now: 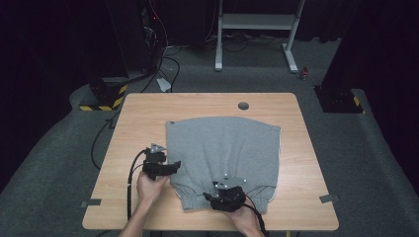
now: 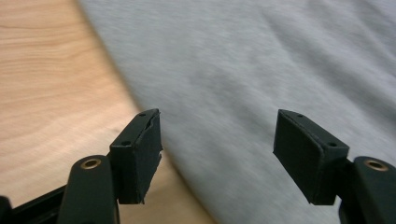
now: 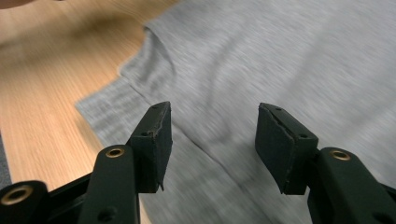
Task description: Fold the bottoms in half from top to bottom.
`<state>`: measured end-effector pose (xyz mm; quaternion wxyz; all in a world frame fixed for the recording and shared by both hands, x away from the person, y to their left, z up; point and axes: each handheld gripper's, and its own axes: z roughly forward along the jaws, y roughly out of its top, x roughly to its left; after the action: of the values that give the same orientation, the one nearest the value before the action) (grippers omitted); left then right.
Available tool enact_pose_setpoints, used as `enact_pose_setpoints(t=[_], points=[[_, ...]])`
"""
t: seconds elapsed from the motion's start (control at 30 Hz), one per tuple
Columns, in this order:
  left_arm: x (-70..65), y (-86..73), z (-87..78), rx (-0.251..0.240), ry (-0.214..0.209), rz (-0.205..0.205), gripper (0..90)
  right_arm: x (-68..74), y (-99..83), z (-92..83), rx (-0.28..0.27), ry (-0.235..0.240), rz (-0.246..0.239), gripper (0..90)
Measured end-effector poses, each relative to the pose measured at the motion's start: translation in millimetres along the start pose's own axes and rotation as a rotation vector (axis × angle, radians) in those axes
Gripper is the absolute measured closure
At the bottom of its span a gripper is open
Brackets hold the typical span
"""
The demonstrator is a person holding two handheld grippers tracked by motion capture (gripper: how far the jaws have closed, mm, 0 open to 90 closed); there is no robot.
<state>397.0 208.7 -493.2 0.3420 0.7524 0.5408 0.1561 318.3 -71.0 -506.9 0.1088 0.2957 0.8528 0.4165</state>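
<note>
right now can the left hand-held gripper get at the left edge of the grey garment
Probably yes. The left hand-held gripper is open and hangs right over the grey garment at its left edge, one jaw above the wooden table, one above the cloth, with nothing between.

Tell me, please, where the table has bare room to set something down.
Bare wood on the table runs along the far edge beyond the grey garment, and in strips beside it. The near edge is crowded by both hands and grippers.
</note>
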Motion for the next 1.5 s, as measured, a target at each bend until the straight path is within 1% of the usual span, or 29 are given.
enact_pose_setpoints(t=[0.13, 0.17, 0.2, 0.27, 0.33, 0.43, 0.47, 0.53, 0.57, 0.6, 0.67, 0.7, 0.77, 0.8, 0.83, 0.87, 0.9, 0.97, 1.0, 1.03, 1.07, 1.1, 1.17, 1.27, 1.3, 1.33, 1.37, 1.47, 1.5], points=[[8.4, 11.5, 7.6, 0.016, 0.044, 0.000, 32.2, 12.7, 8.7, 10.9, -0.006, 0.025, -0.030, 45.6], [9.9, 12.8, 8.7, 0.009, 0.044, -0.008, 32.4, 17.2, 11.4, 14.1, -0.009, 0.032, -0.046, 45.6], [12.7, 16.5, 11.1, 0.017, 0.044, -0.021, 33.1, 19.8, 13.0, 16.3, -0.011, 0.040, -0.056, 45.4], [16.1, 22.4, 15.9, 0.024, 0.057, -0.018, 32.3, 29.4, 17.4, 22.5, -0.002, 0.061, -0.084, 45.1], [18.9, 27.1, 21.0, 0.024, 0.060, -0.032, 32.6, 38.1, 20.2, 27.8, 0.011, 0.079, -0.111, 44.8], [20.4, 33.1, 27.6, 0.025, 0.072, -0.028, 31.7, 48.6, 21.1, 36.1, 0.035, 0.097, -0.133, 43.5], [20.4, 33.1, 27.6, 0.025, 0.072, -0.028, 32.2, 51.5, 20.9, 38.6, 0.048, 0.096, -0.142, 43.1], [23.1, 33.8, 30.4, 0.021, 0.063, -0.047, 32.6, 54.0, 20.8, 40.7, 0.057, 0.094, -0.151, 42.4], [26.1, 34.1, 34.2, 0.030, 0.072, -0.059, 32.5, 57.9, 20.2, 43.8, 0.064, 0.094, -0.161, 41.3], [29.8, 36.7, 40.3, 0.063, 0.102, -0.057, 31.7, 59.2, 19.7, 44.4, 0.067, 0.093, -0.161, 40.7], [32.3, 40.3, 46.1, 0.075, 0.116, -0.060, 31.3, 60.7, 18.0, 46.4, 0.075, 0.090, -0.166, 39.2], [33.3, 41.4, 47.2, 0.066, 0.118, -0.059, 31.5, 61.4, 16.8, 47.2, 0.076, 0.082, -0.184, 39.0], [36.7, 42.9, 51.1, 0.030, 0.113, -0.103, 33.2, 64.4, 15.0, 46.6, 0.081, 0.064, -0.210, 38.8], [36.7, 42.9, 51.1, 0.030, 0.113, -0.103, 33.3, 64.4, 15.0, 46.6, 0.081, 0.064, -0.210, 38.8], [39.7, 42.1, 57.3, 0.032, 0.125, -0.122, 33.3, 67.0, 13.2, 45.5, 0.088, 0.049, -0.226, 38.5], [39.7, 42.4, 58.6, 0.025, 0.145, -0.116, 33.1, 67.2, 12.6, 45.6, 0.085, 0.045, -0.239, 38.4], [40.2, 43.3, 59.6, 0.024, 0.145, -0.122, 34.2, 68.2, 12.0, 45.6, 0.087, 0.036, -0.250, 38.4], [37.6, 49.1, 62.9, 0.061, 0.153, -0.090, 33.0, 68.8, 11.6, 46.0, 0.084, 0.030, -0.249, 38.9], [37.6, 49.1, 62.9, 0.061, 0.153, -0.090, 33.1, 68.7, 11.8, 46.1, 0.084, 0.028, -0.245, 39.5], [33.0, 53.7, 66.7, 0.094, 0.172, -0.036, 33.8, 68.9, 11.8, 46.2, 0.084, 0.026, -0.241, 39.6], [33.0, 53.7, 66.7, 0.094, 0.172, -0.036, 34.1, 68.9, 11.8, 46.2, 0.084, 0.026, -0.241, 39.6], [29.7, 56.5, 69.8, 0.102, 0.181, -0.015, 35.0, 69.2, 12.2, 46.2, 0.086, 0.022, -0.241, 40.7], [29.4, 58.1, 70.9, 0.102, 0.184, -0.018, 38.2, 69.0, 12.6, 46.0, 0.091, 0.024, -0.239, 41.2], [29.9, 59.1, 71.3, 0.092, 0.188, -0.029, 45.9, 71.5, 14.9, 45.2, 0.110, -0.001, -0.242, 47.8], [30.7, 59.2, 70.7, 0.091, 0.196, -0.025, 45.9, 71.5, 14.9, 45.2, 0.110, -0.001, -0.242, 47.8], [30.6, 59.3, 70.3, 0.092, 0.195, -0.024, 50.1, 72.0, 15.7, 44.0, 0.120, -0.011, -0.250, 55.0], [29.7, 59.5, 69.6, 0.091, 0.188, -0.013, 62.2, 71.7, 16.1, 42.9, 0.129, -0.015, -0.257, 61.2], [28.5, 59.5, 69.8, 0.088, 0.178, -0.021, 73.9, 71.1, 16.6, 42.1, 0.138, -0.010, -0.253, 64.6], [28.2, 59.8, 69.8, 0.088, 0.165, -0.022, 73.9, 71.0, 16.7, 41.7, 0.140, -0.016, -0.258, 66.8]])
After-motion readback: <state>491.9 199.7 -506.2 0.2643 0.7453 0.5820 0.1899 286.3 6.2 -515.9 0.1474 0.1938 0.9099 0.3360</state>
